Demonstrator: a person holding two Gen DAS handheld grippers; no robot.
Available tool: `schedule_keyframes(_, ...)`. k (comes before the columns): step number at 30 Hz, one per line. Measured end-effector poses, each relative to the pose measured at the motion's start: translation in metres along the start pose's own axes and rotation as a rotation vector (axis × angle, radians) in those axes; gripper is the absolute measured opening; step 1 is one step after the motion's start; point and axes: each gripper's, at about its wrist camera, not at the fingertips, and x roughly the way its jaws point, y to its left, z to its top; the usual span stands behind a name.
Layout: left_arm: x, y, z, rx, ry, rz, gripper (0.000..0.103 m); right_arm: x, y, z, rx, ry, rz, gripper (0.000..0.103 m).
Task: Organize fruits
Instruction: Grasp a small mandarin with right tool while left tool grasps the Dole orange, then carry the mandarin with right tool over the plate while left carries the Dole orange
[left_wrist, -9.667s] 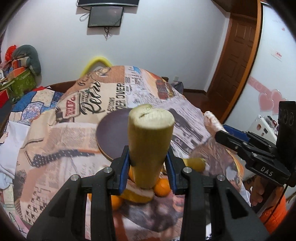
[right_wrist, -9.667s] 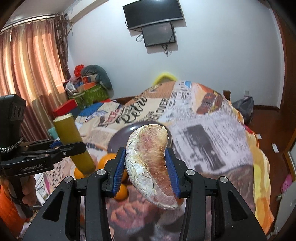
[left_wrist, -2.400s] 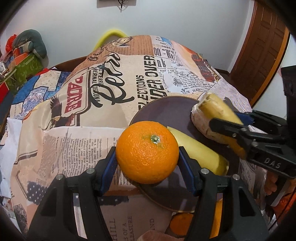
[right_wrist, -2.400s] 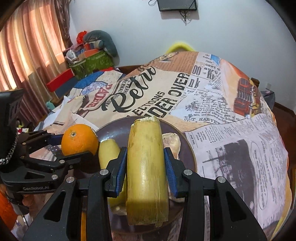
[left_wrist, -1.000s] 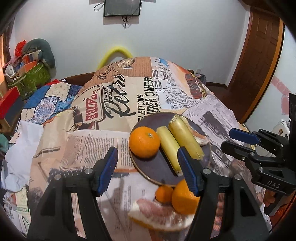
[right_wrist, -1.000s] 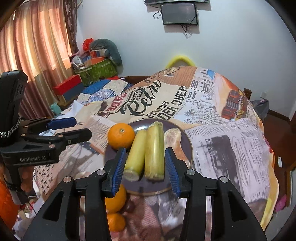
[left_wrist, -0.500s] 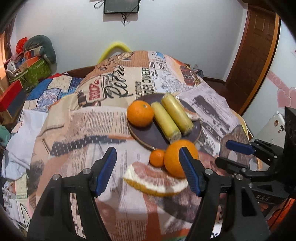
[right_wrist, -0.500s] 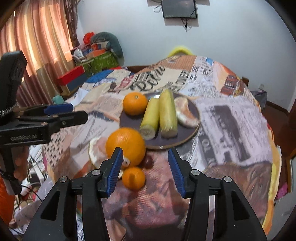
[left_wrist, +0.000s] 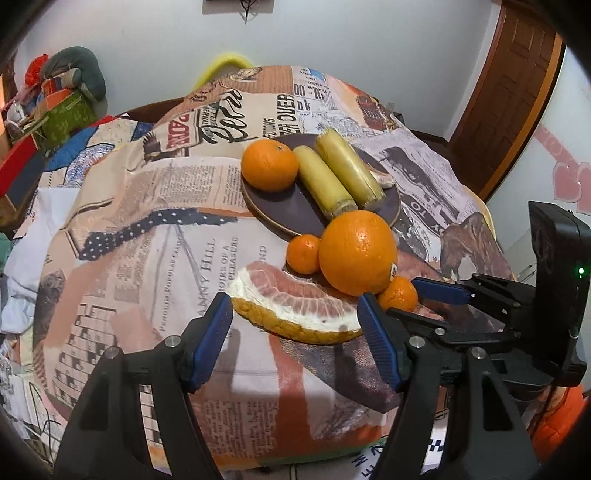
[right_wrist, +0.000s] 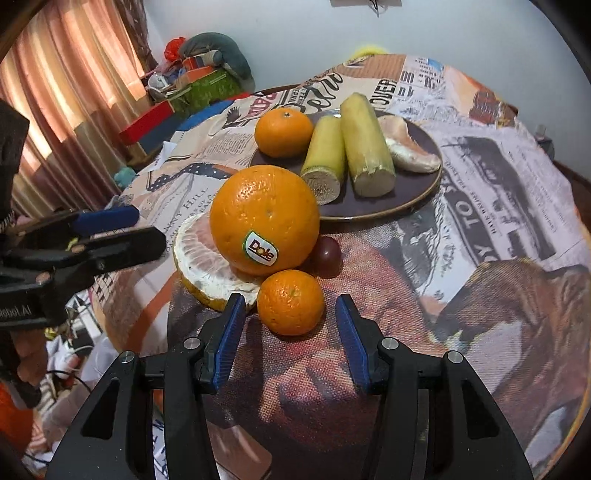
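Now both grippers empty, jaws spread: left gripper (left_wrist: 295, 317) w/ the peeled pink pomelo wedge (left_wrist: 295, 310) between its tips, right gripper (right_wrist: 290, 325) straddling a small orange mandarin (right_wrist: 291, 302). Big stickered orange (right_wrist: 264, 219) beside them; dark round plate (right_wrist: 417, 188) behind carries another mandarin (right_wrist: 283, 132) & two yellow cane pieces (right_wrist: 347, 155).

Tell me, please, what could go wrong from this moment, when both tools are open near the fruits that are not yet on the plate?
1. The big orange leans on the pomelo slice; if the left tool pulls the slice away, the orange may roll.
2. The small mandarin before the right tool sits near the table edge and may roll off if nudged.
3. The plate is already crowded, so added fruit may slip off.
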Motion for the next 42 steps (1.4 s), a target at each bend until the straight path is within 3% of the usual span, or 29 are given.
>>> schedule_keyframes(3, 0.005, -0.008, 0.002, 0.019, 0.007, 0.002, 0.069, 0.000, -0.001, -0.002, 0.000, 0.000, 0.017, 0.035)
schedule_keyframes(11, 0.018, -0.027, 0.013, 0.043, 0.010, -0.022, 0.071, -0.021, -0.013, -0.010, 0.013, -0.046, 0.001, 0.034)
schedule_keyframes(18, 0.036, -0.047, 0.022, 0.076, 0.014, 0.002, 0.086, -0.045, -0.043, -0.012, 0.057, -0.088, -0.057, 0.034)
schedule_keyframes(27, 0.061, -0.050, 0.029, 0.029, 0.034, 0.013, 0.086, -0.052, -0.064, -0.017, 0.125, -0.101, -0.061, 0.034)
schedule_keyframes(36, 0.057, -0.047, 0.029, 0.015, 0.011, -0.003, 0.067, -0.047, -0.063, -0.013, 0.129, -0.096, -0.044, 0.034)
schedule_keyframes(42, 0.052, -0.043, 0.029, -0.004, 0.010, -0.012, 0.066, -0.047, -0.057, -0.008, 0.105, -0.100, -0.038, 0.034)
